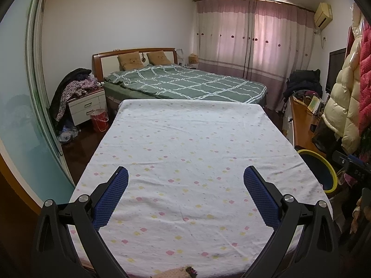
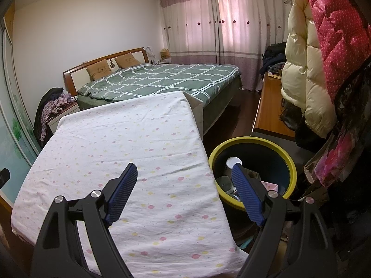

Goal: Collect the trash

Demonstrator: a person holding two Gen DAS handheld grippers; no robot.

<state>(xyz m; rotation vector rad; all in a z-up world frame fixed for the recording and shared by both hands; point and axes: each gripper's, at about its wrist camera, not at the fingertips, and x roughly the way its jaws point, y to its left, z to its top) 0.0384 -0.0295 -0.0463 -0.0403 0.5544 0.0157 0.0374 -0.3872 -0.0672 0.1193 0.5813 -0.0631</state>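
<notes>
Both claws were released and empty. Left gripper (image 1: 185, 178) hung over the flower-print cloth (image 1: 190, 139), jaws wide, nothing between the blue pads (image 1: 116, 192). Right gripper (image 2: 184, 176) likewise spread, straddling the cloth's right edge: its left finger over the fabric, its right finger in line with the mouth of the yellow-rimmed bin (image 2: 291, 162).

The bin stood on the floor close against the right side of the covered surface, probably so that rubbish could be dropped straight off the edge. It already held trash: a white round lid or cup top (image 2: 233, 162), a pink carton (image 2: 270, 186), some darker items. In the left wrist view only a slice of the bin (image 1: 329, 169) showed past the cloth.

No loose trash visible on the cloth in either view; it lay bare and lightly wrinkled. Judged: the surface looked cleared, collection at or near its end, the grippers idle and tilted downward.

Hard to read: bin contents beneath the right finger were blocked and dark, items not identifiable. A brownish patterned scrap (image 1: 183, 272) at the bottom edge of the left view was cut off; could not tell what it was. Clothes heaped on the bedside cabinet (image 1: 87, 105) hid its top. Coats (image 2: 313, 69) hanging at right screened the desk behind
</notes>
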